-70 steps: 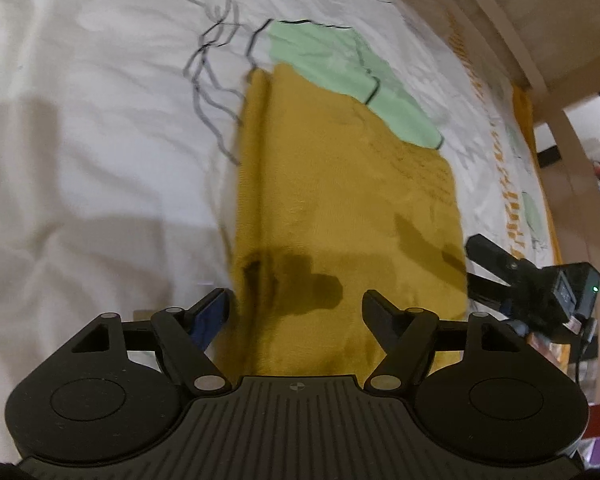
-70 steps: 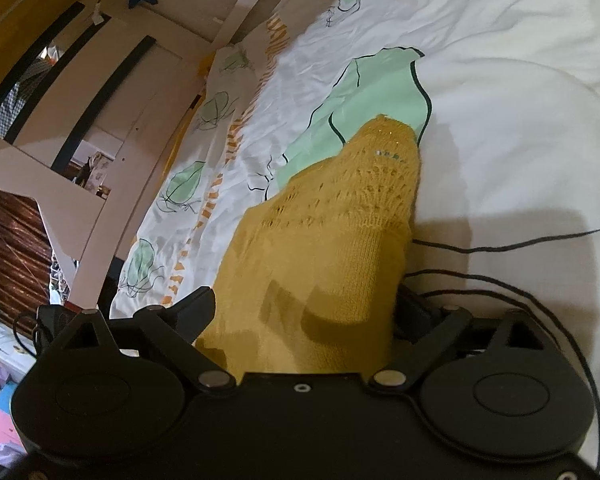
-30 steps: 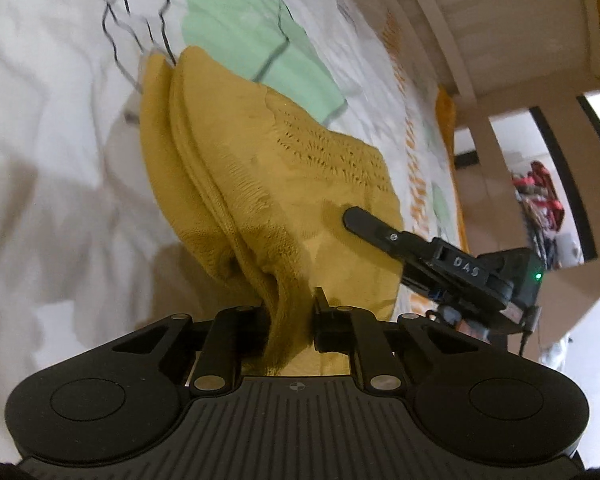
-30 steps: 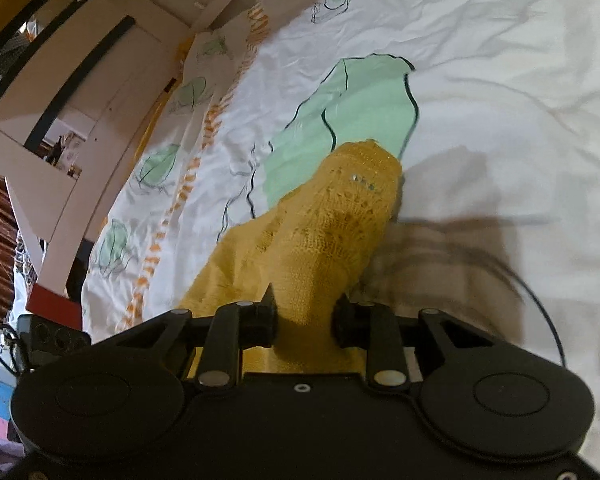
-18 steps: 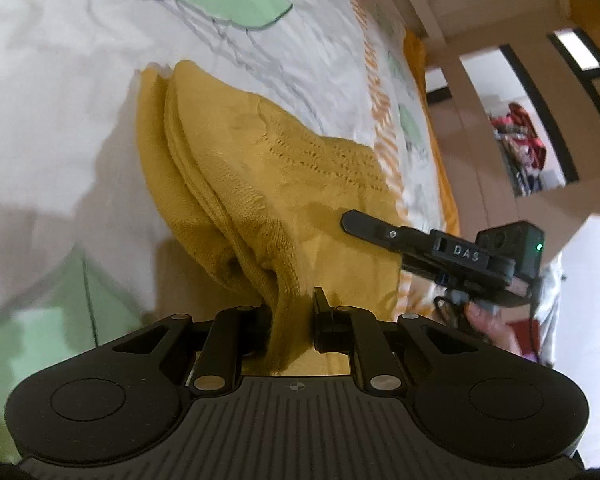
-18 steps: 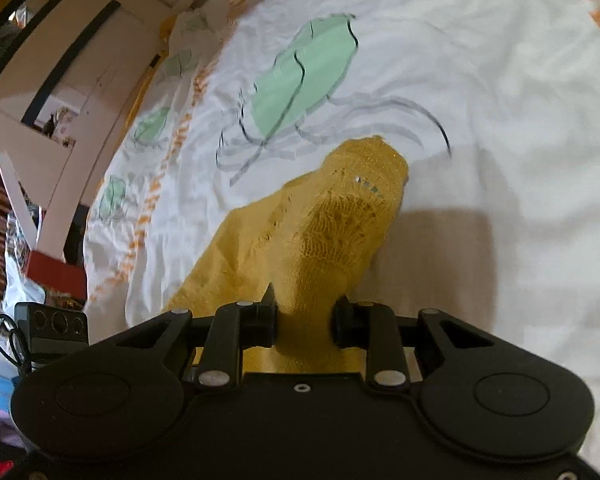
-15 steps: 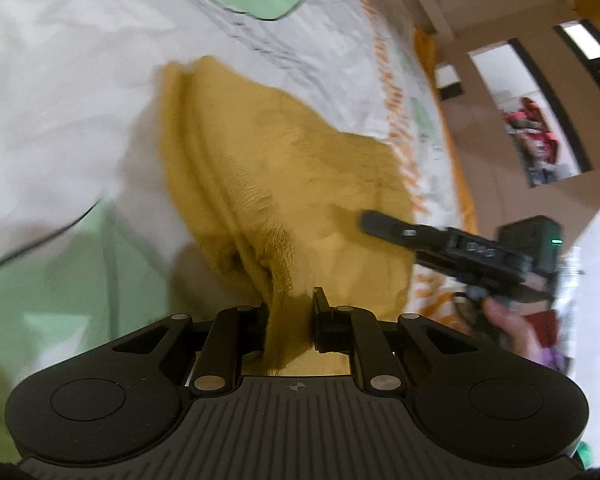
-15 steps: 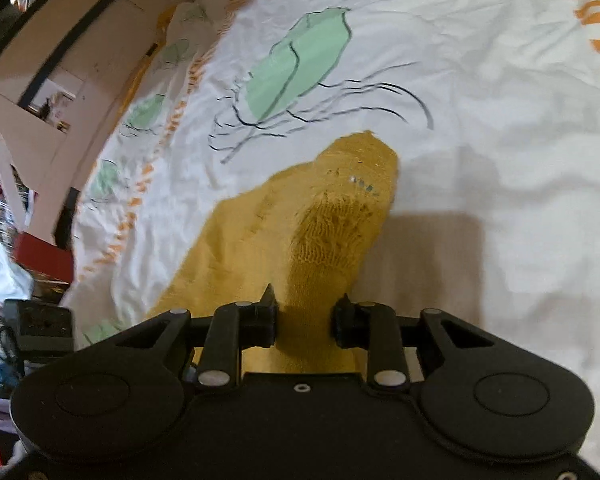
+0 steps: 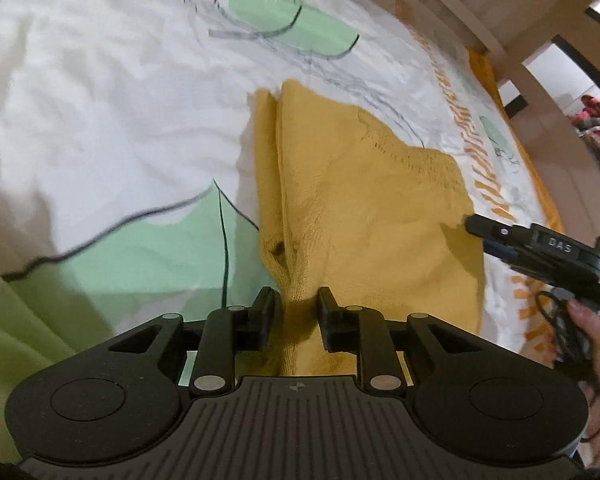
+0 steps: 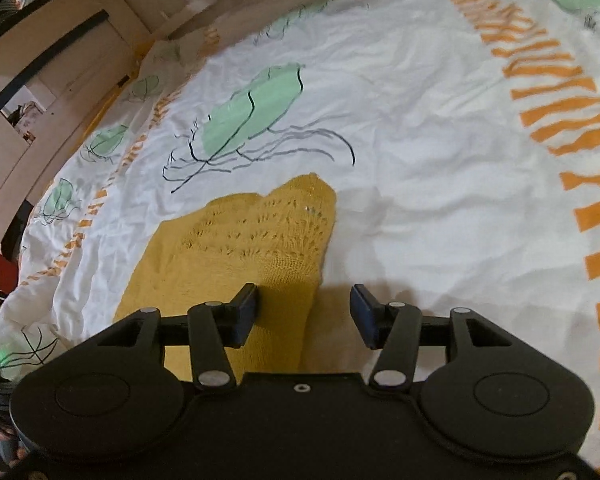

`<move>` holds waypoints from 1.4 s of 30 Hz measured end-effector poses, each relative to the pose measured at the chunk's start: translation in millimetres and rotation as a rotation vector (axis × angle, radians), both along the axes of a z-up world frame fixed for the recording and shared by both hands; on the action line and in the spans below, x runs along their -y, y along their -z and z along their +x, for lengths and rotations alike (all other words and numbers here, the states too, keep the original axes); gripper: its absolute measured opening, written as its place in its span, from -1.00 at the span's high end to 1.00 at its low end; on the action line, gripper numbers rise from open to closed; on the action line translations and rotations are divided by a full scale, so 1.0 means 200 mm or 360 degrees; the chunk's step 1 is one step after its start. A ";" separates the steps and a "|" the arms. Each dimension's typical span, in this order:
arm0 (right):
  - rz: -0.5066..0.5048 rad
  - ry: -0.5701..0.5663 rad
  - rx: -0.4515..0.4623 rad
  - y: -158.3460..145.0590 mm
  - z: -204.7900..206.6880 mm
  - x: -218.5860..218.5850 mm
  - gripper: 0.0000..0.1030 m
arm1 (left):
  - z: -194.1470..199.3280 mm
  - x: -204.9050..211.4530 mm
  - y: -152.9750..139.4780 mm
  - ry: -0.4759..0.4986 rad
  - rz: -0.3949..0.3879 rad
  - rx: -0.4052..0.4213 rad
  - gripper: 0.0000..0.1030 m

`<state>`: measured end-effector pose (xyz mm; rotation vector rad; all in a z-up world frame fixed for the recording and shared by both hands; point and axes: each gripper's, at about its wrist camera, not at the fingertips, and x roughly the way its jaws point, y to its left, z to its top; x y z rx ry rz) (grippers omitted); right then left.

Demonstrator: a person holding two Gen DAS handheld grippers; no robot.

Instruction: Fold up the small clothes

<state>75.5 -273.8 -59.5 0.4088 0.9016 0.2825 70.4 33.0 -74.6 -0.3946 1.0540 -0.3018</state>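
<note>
Left wrist view: the left gripper (image 9: 294, 306) points down at the yellow knit top (image 9: 364, 216), which lies folded on the bed cover (image 9: 100, 100). Its fingers (image 9: 265, 308) stand narrow and are opening, with a bunched corner of the top between them. The corner looks only loosely pinched now. I think the folded layers could slide apart here if the gripper pulls away while threads cling to a finger. The left edge shows several layers stacked a bit unevenly, so the fold may spring open. The right gripper (image 9: 476, 225) sits at the far right corner of the top, held by a hand (image 9: 592, 340).

Right wrist view: the right gripper (image 10: 303, 310) has its fingers (image 10: 246, 304) fairly wide and opening. The edge of the top (image 10: 236, 248) lies between them, but the pads do not press on it. One finger is over the cloth and the other over the bare bed cover (image 10: 420, 100). A finger could snag the holey pattern and drag the corner out of shape. The top is mustard yellow, soft and thick, with rows of little holes near its far end. It rests flat, near a green leaf print (image 10: 252, 112).
</note>
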 end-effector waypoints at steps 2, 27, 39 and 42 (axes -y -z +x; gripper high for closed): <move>-0.0043 0.0020 0.0049 -0.02 -0.03 -0.01 -0.34 | -0.07 -0.02 -0.04 -0.0024 0.0096 0.0068 0.40; -0.0189 0.0296 0.0167 -0.21 -0.57 -0.18 -0.99 | -0.28 0.19 -0.28 -0.0082 0.0546 0.0337 -0.47; -0.0513 0.0301 0.0175 -0.28 -0.73 -0.27 -0.99 | -0.35 0.26 -0.34 -0.0115 0.0717 0.0303 -0.46; -0.0550 0.0297 0.0186 -0.28 -0.74 -0.29 -0.99 | -0.36 0.29 -0.34 -0.0102 0.0791 0.0306 -0.46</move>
